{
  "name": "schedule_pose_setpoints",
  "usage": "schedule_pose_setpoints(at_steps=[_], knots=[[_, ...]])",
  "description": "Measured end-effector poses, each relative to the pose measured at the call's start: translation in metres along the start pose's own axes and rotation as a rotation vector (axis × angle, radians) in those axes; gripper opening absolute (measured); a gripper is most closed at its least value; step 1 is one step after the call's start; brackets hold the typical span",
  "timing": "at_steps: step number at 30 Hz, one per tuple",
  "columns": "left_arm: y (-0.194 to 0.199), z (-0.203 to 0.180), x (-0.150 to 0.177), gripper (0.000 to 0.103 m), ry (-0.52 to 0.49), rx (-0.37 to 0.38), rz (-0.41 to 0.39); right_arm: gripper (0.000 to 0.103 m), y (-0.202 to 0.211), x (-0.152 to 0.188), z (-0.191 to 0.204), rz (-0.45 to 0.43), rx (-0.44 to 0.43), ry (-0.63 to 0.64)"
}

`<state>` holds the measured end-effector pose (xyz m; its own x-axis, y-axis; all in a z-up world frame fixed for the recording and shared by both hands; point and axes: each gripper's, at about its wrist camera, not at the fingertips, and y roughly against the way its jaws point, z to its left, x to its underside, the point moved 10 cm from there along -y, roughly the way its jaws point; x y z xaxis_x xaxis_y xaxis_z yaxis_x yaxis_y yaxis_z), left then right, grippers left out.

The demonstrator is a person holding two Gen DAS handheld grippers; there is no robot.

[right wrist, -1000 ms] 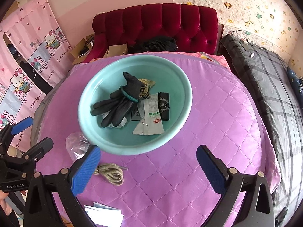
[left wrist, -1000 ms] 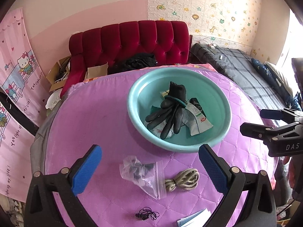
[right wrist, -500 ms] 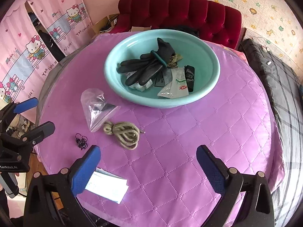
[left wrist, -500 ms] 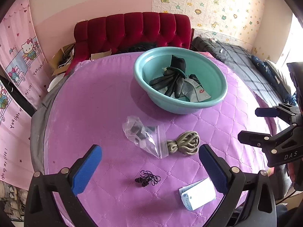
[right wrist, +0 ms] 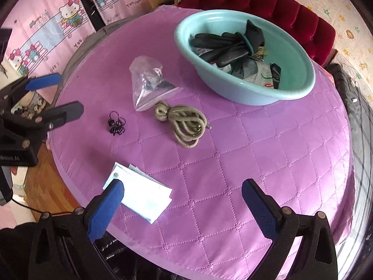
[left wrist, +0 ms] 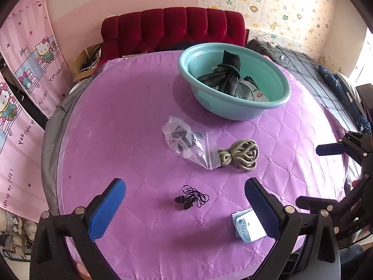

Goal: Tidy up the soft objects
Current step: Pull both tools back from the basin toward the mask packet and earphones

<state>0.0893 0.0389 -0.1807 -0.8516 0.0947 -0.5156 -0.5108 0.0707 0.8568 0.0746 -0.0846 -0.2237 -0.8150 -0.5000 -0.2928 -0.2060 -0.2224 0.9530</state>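
Hovering above the near edge of the purple quilted table [left wrist: 130,121], the left gripper [left wrist: 185,200] and the right gripper [right wrist: 181,200] are both standing spread wide and carrying nothing. Nearest, a folded face mask [right wrist: 139,196] is lying flat by the edge, partly under the right gripper's left finger; being so thin, it is likely to slip from the pads or slide off the table if nudged. Just beyond, the black earplugs on a cord [left wrist: 192,198] are lying small and tangled, so a pinch could easily catch only the cord and leave the plugs dangling. Farther in, the coiled rope [right wrist: 184,123] is touching the clear zip bag [right wrist: 149,84], so lifting one may drag the other. Farthest, the teal basin [left wrist: 233,110] is already holding dark gloves [right wrist: 223,46] and several flat packets [right wrist: 263,77].
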Motion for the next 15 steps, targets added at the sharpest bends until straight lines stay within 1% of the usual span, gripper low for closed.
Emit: schedule_pose_setpoints(at_steps=[7, 15], knots=[[0.002, 0.012, 0.005, 0.103, 0.033, -0.027, -0.001, 0.103, -0.032, 0.024, 0.032, 0.115, -0.033, 0.175], [0.000, 0.023, 0.019, 0.103, 0.087, -0.038, 0.024, 0.103, -0.073, 0.040, 0.054, 0.209, -0.070, 0.261]])
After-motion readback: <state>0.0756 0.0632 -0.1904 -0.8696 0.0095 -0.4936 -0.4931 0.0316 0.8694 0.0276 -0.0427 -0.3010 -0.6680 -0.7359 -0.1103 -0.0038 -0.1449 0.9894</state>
